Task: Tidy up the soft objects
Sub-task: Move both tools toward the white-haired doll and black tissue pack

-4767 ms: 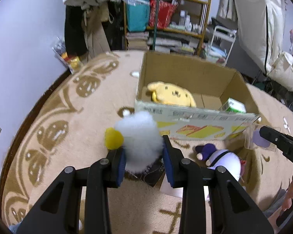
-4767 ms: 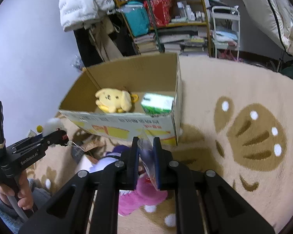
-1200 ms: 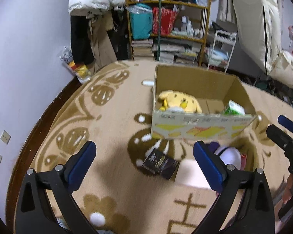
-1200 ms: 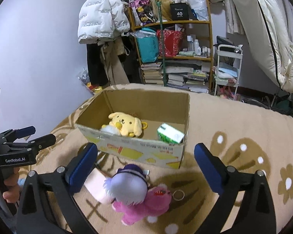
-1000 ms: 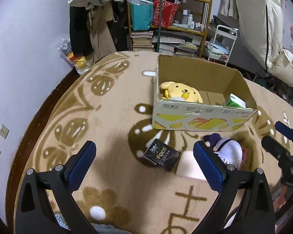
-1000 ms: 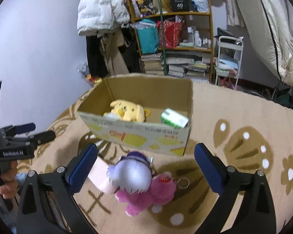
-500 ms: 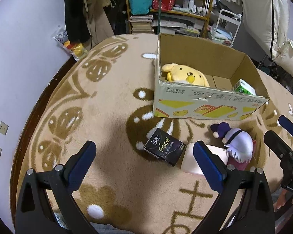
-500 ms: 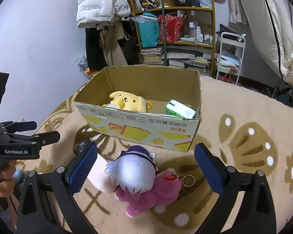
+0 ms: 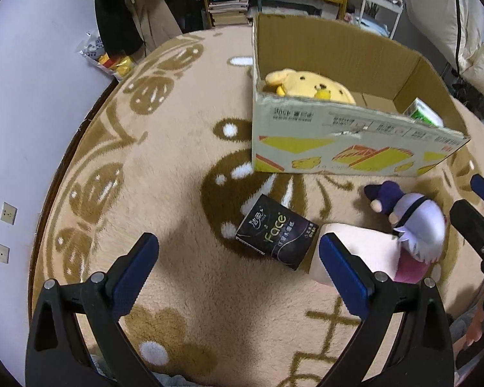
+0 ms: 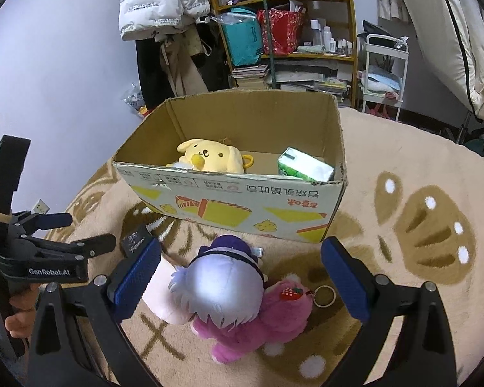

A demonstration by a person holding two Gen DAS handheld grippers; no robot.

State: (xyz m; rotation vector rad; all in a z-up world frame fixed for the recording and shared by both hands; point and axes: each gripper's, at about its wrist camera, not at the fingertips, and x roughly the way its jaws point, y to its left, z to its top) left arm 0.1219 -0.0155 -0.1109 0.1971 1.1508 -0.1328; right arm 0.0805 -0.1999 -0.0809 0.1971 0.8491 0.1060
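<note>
A cardboard box [image 9: 338, 135] [image 10: 235, 203] stands on the rug and holds a yellow plush dog [image 9: 309, 85] [image 10: 213, 158] and a green tissue pack [image 10: 303, 169]. In front of it lie a black tissue pack [image 9: 276, 237], a pale pink soft pack [image 9: 355, 245] and a white-haired doll in pink [image 9: 413, 225] [image 10: 229, 287]. My left gripper [image 9: 238, 271] is open and empty, just above the black pack. My right gripper [image 10: 240, 277] is open and empty, with the doll between its fingers.
The patterned beige rug [image 9: 164, 167] covers the floor. A shelf unit [image 10: 284, 32] with bags and books, hung coats [image 10: 164, 6] and a white cart [image 10: 384, 74] stand behind the box. The wall [image 9: 22, 103] is at the left.
Earlier my left gripper held a white fluffy toy and my right held a clear pack. Both are open now. Both have since moved down toward the things in front of the box.
</note>
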